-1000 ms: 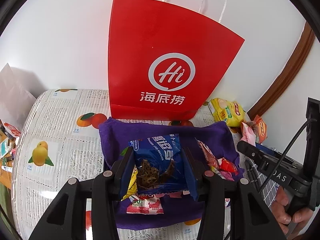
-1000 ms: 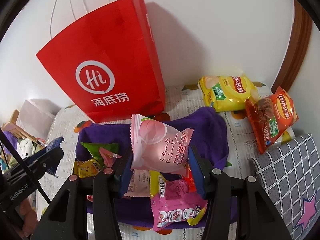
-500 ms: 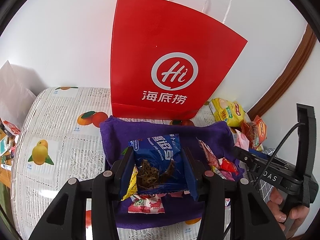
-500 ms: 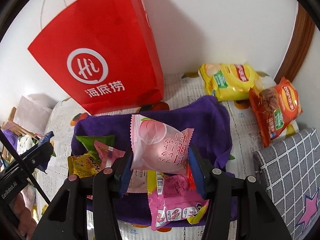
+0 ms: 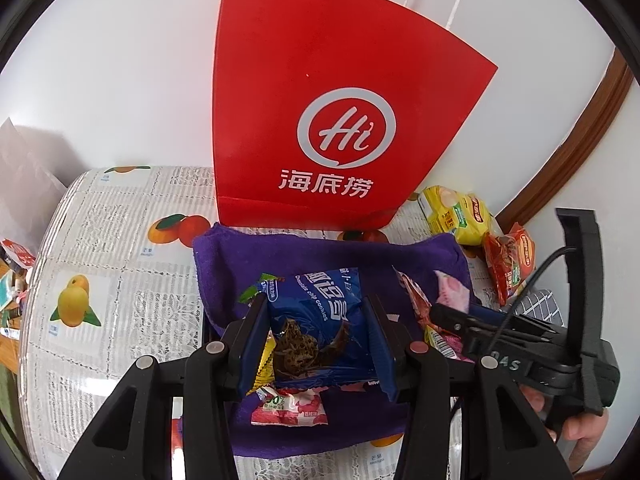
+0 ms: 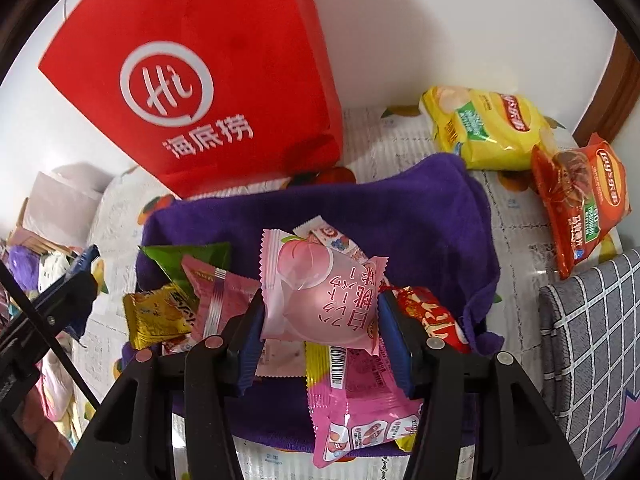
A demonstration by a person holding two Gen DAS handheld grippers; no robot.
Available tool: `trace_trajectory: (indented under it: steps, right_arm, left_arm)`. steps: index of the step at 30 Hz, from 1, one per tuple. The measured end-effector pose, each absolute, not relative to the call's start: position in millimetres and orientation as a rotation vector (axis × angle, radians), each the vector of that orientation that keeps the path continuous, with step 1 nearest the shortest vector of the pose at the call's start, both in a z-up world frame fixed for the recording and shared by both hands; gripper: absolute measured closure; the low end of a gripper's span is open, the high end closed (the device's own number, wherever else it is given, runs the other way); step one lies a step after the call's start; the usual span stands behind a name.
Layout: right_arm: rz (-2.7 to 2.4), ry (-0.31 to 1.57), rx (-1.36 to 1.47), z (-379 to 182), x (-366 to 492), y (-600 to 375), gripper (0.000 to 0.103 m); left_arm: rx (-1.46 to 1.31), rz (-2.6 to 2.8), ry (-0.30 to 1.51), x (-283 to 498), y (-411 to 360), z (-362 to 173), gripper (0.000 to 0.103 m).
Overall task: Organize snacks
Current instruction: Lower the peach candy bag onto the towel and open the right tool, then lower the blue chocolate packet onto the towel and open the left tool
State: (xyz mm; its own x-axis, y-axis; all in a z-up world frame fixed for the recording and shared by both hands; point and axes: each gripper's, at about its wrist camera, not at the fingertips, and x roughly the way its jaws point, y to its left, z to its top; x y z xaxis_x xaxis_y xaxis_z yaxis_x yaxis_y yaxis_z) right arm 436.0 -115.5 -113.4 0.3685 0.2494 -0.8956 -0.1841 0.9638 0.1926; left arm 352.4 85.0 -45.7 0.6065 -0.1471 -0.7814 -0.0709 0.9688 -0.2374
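Note:
My left gripper [image 5: 315,320] is shut on a blue chocolate-chip cookie packet [image 5: 316,292], held above the purple towel [image 5: 280,252]. My right gripper [image 6: 320,308] has a pink peach packet [image 6: 316,280] between its pads, which still touch it while the jaws are opening. It hangs low over the purple towel [image 6: 400,208], where several small snack packets lie: a green one [image 6: 180,256], a gold one [image 6: 156,316], a long pink one [image 6: 360,400]. The red paper bag [image 5: 332,120] stands upright behind the towel against the wall.
A yellow chips bag [image 6: 484,128] and an orange chips bag [image 6: 580,200] lie right of the towel. A grey checked cushion [image 6: 592,340] sits at the right edge. The fruit-print tablecloth [image 5: 100,240] stretches to the left. A hand [image 5: 580,432] holds the right gripper's handle.
My right gripper has sunk toward the towel and tipped further down with the pink packet between its pads. The left gripper and its blue packet have stayed in place.

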Motion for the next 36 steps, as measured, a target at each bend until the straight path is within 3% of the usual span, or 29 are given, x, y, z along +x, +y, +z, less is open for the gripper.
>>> trace_trajectory:
  steps: [11, 28, 36]
  right_arm:
    - [0.27, 1.196, 0.045, -125.4, 441.0, -111.3, 0.044]
    - [0.274, 1.199, 0.064, -118.8, 441.6, -116.4, 0.029]
    - [0.263, 1.156, 0.087, -100.5, 435.6, -127.3, 0.028]
  left_arm:
    - [-0.24, -0.057, 0.927, 352.4, 79.4, -46.3, 0.058]
    - [-0.243, -0.058, 0.942, 355.5, 80.2, -50.5, 0.058]
    - [-0.25, -0.069, 0.975, 360.5, 77.3, -58.5, 0.057]
